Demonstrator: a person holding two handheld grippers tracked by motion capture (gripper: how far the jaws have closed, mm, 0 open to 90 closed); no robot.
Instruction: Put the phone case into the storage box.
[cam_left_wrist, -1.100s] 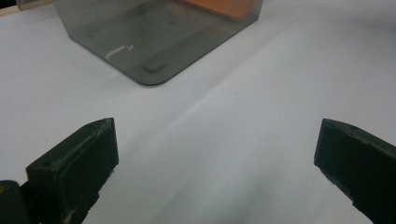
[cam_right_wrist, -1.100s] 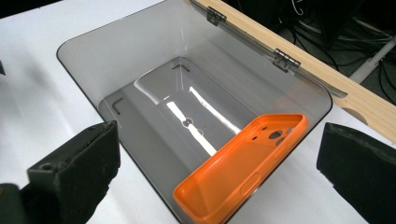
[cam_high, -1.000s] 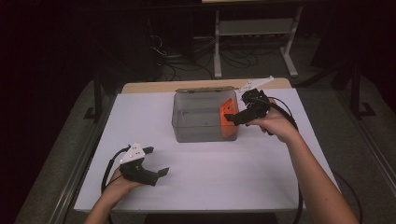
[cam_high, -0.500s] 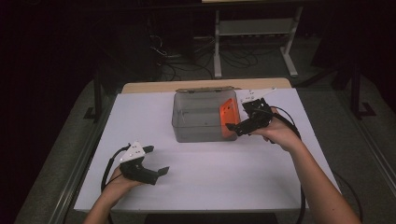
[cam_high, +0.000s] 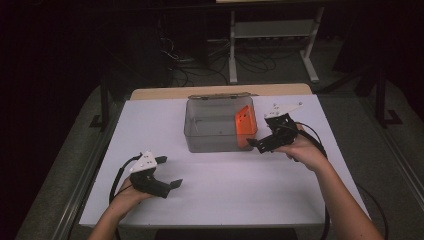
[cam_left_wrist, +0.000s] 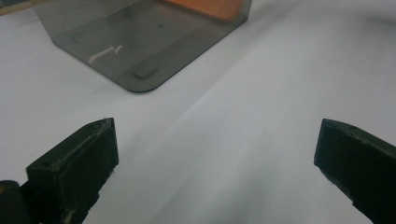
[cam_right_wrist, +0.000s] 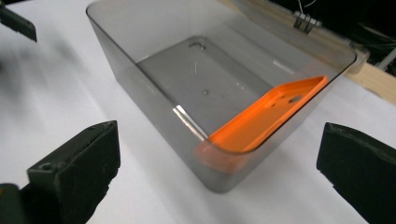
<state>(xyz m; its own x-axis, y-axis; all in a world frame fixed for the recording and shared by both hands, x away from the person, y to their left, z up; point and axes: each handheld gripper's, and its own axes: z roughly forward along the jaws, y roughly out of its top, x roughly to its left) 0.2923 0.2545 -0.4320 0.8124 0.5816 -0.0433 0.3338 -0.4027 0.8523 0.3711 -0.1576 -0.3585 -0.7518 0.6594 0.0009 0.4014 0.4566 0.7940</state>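
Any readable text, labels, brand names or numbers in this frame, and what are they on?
None: no readable text anywhere.
The grey translucent bin has only a pale scratch on its base, no lettering.
The orange phone case inside it is plain, with cut-out holes.
The white table cover is unmarked.

The right hand-held gripper (cam_high: 256, 144) has dropped beside the box (cam_high: 218, 125) — jaws apart, empty

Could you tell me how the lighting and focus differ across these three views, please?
High view: the white table is lit, the room behind very dark. Left gripper view: soft throughout, the grey bin hazy. Right gripper view: the bin wall and orange piece fairly sharp, the near jaws blurred.
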